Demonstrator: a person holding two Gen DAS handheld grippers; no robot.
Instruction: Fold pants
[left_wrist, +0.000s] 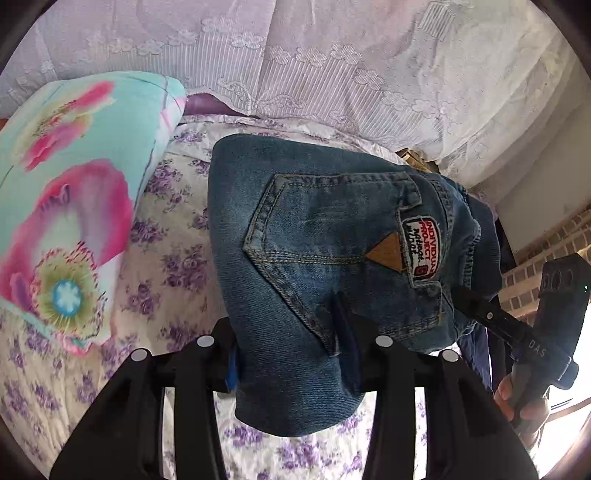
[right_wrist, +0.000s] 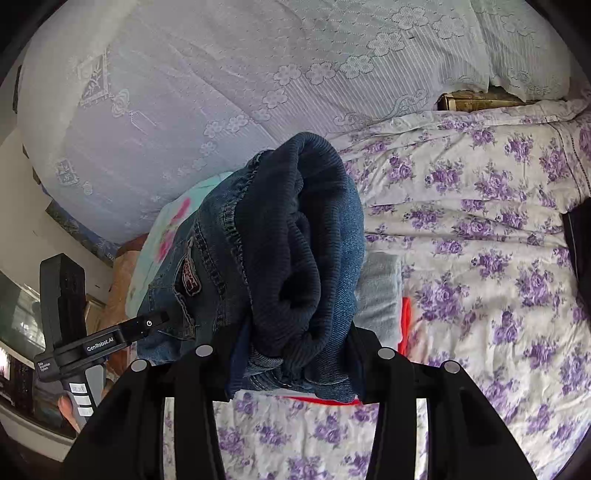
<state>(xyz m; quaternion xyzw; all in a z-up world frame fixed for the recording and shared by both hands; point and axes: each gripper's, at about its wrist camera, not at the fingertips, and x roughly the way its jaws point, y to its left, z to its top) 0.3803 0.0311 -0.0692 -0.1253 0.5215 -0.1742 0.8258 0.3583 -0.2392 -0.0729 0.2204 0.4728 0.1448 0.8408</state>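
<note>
A folded bundle of blue jeans (left_wrist: 314, 240) hangs above the bed, held from two sides. In the left wrist view its back pocket with a red and white patch (left_wrist: 421, 247) faces me. My left gripper (left_wrist: 291, 362) is shut on the near end of the bundle, pads pressing the denim. My right gripper (left_wrist: 461, 299) reaches in from the right, a hand on its handle. In the right wrist view the jeans (right_wrist: 295, 251) show their rolled dark waistband, and my right gripper (right_wrist: 295, 365) is shut on them. The left gripper (right_wrist: 147, 325) grips the bundle's left side.
A bedspread with purple flowers (right_wrist: 480, 240) lies below. A turquoise and pink floral pillow (left_wrist: 66, 206) sits at the left, a white lace cover (left_wrist: 295, 55) behind. Folded grey cloth (right_wrist: 380, 291) on something red (right_wrist: 406, 317) lies under the jeans. A dark item (right_wrist: 580, 251) is at the right edge.
</note>
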